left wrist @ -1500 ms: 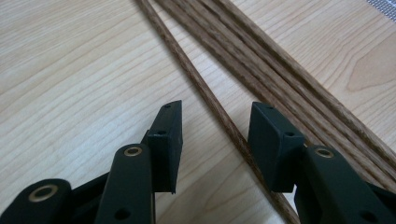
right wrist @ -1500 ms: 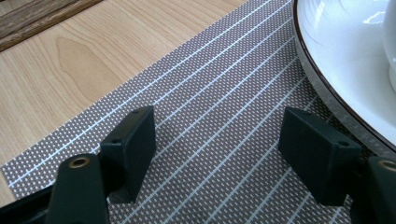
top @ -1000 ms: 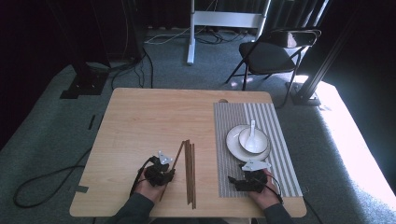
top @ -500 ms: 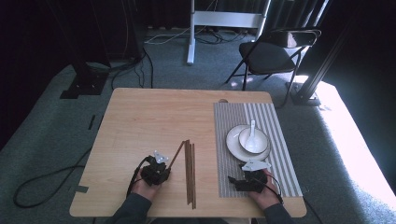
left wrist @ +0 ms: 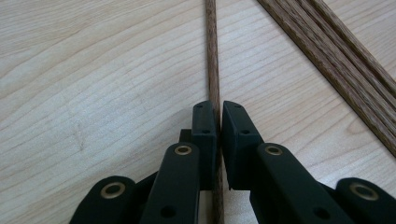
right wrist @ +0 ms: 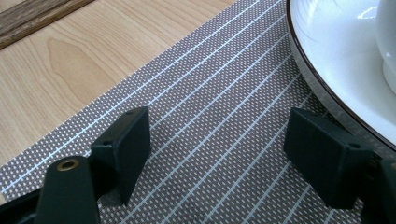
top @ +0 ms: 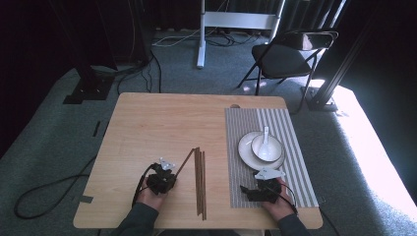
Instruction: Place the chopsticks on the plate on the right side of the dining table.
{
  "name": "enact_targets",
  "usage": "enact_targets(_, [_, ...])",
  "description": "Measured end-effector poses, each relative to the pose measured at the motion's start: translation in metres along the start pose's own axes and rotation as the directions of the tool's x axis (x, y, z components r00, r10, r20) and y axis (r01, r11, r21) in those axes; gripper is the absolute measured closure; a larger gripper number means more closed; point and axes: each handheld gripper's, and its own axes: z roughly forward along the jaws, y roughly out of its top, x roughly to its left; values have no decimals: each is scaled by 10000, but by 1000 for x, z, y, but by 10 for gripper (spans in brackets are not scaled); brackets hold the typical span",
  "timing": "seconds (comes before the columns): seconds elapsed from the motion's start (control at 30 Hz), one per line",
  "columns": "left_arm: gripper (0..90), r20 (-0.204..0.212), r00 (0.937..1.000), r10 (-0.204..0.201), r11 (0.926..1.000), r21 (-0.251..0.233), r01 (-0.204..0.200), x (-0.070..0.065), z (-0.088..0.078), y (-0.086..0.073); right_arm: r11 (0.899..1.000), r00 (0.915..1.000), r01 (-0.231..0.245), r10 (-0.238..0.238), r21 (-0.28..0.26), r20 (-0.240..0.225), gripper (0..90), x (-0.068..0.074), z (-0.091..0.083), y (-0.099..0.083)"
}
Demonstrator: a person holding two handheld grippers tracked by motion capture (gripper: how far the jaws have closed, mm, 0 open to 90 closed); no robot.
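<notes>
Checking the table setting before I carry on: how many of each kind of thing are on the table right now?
chopsticks: 4, as far as the bundle can be counted, one of them in the left gripper
placemat: 1
plate: 1
bowl: 1
spoon: 1
Total: 8
</notes>
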Motion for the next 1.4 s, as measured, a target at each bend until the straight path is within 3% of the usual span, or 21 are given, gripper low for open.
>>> enact_targets(0.83, [854,-278,9978,601,9981,-93,-604,8,7,9,10000,9999,-95,95,2,73,220,1,0,0])
enact_targets(1.4, [853,131,9984,559,9959,-716,-548,17,1,17,10000,9999,-92,92,4,73,220,1,0,0])
